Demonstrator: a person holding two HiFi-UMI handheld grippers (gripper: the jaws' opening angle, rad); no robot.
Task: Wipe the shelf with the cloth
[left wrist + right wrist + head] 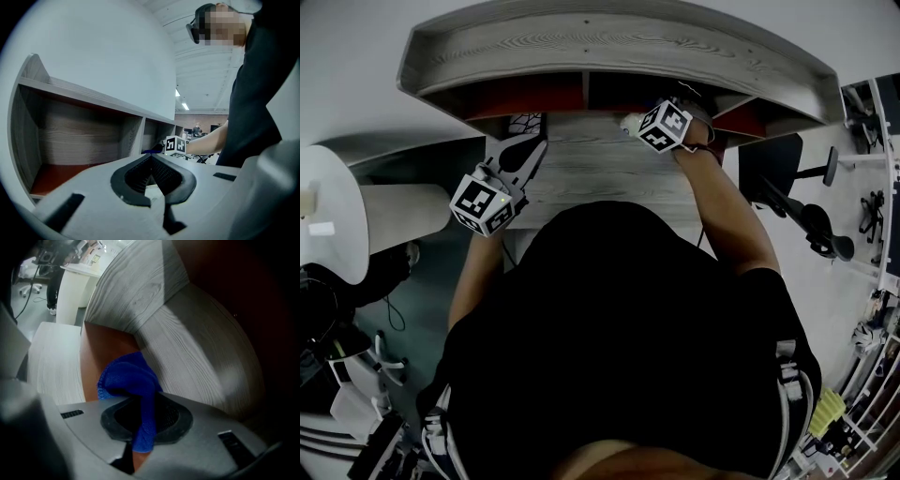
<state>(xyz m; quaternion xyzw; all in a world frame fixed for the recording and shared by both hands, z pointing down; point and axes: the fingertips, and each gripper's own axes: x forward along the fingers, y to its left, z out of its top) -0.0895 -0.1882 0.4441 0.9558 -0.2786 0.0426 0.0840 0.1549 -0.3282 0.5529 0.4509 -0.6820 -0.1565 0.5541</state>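
Note:
The grey wood shelf (609, 42) with red-brown compartment floors stands at the back of the desk. My right gripper (143, 405) is shut on a blue cloth (133, 378) and reaches into a right-hand compartment; the cloth bunches against the red-brown floor (101, 350) beside a grey wood wall (187, 343). From the head view only the right gripper's marker cube (664, 125) shows; its jaws are hidden under the shelf top. My left gripper (525, 131) hovers over the desk in front of the left compartment (70, 140), shut and holding nothing. The left gripper view catches the cloth (152, 151) by that cube (175, 145).
A grey wood desk top (600, 169) lies before the shelf. A white round table (333, 216) stands at left and a black office chair (806, 216) at right. The person's dark torso fills the lower head view.

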